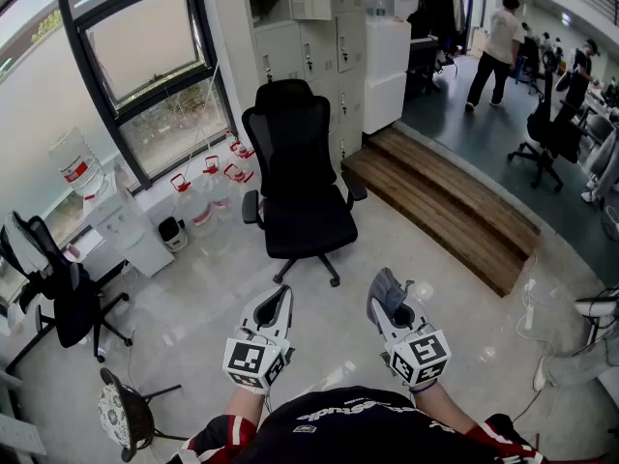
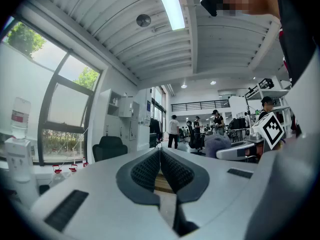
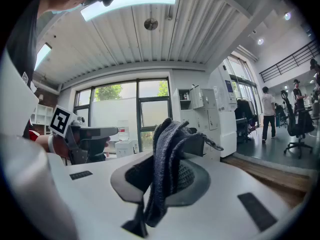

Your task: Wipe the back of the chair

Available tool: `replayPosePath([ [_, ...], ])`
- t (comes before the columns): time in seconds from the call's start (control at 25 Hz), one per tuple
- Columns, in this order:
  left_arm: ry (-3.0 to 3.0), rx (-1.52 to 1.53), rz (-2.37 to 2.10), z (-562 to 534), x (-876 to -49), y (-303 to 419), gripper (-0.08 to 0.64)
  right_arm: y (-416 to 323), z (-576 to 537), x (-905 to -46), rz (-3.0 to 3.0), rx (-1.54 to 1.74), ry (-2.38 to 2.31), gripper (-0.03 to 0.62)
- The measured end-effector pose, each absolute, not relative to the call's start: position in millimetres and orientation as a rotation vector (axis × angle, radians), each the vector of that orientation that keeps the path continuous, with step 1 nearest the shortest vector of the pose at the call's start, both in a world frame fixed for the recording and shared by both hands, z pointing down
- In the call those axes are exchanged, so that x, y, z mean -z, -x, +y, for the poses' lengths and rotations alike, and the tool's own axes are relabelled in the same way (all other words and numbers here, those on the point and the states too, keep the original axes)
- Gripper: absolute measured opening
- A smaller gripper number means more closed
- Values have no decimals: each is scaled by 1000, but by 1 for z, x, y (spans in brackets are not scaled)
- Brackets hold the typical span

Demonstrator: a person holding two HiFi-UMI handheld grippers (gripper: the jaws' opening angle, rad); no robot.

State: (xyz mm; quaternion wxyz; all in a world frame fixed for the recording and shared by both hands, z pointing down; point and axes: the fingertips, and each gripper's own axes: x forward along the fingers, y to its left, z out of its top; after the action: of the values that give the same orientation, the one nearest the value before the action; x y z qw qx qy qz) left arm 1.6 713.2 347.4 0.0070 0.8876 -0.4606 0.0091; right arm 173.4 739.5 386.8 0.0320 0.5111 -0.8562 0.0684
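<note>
Black chair [image 1: 300, 177] faces the person [image 1: 353, 425], back upright.

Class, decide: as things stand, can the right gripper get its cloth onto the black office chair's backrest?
Probably not yet. The right gripper, shut on the grey cloth, is apart from the office chair across the floor. Nothing stands between them, so stepping closer should do.

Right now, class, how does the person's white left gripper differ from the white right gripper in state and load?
The left gripper is shut on nothing; the right gripper is shut on a dark grey knitted cloth. In the head view the left gripper's tip is bare, the right gripper's capped by cloth. Both are white and sit apart from the black office chair.
</note>
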Motion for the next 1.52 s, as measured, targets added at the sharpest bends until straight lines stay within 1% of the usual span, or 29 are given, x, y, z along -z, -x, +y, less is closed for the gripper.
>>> replayPosePath([
  [0.88,-2753,3,-1400,725,-347,-15,25,-182,747,-386,-2657,-239,-1585,67],
  [1.24,-2746,-24,-1419,727,-349,-34,25,-195,746,-389,-2687,-268,-1532,71],
  [1.52,-2750,-51,-1472,740,-349,-55,25,-219,758,-398,-2712,-271,-1494,72],
])
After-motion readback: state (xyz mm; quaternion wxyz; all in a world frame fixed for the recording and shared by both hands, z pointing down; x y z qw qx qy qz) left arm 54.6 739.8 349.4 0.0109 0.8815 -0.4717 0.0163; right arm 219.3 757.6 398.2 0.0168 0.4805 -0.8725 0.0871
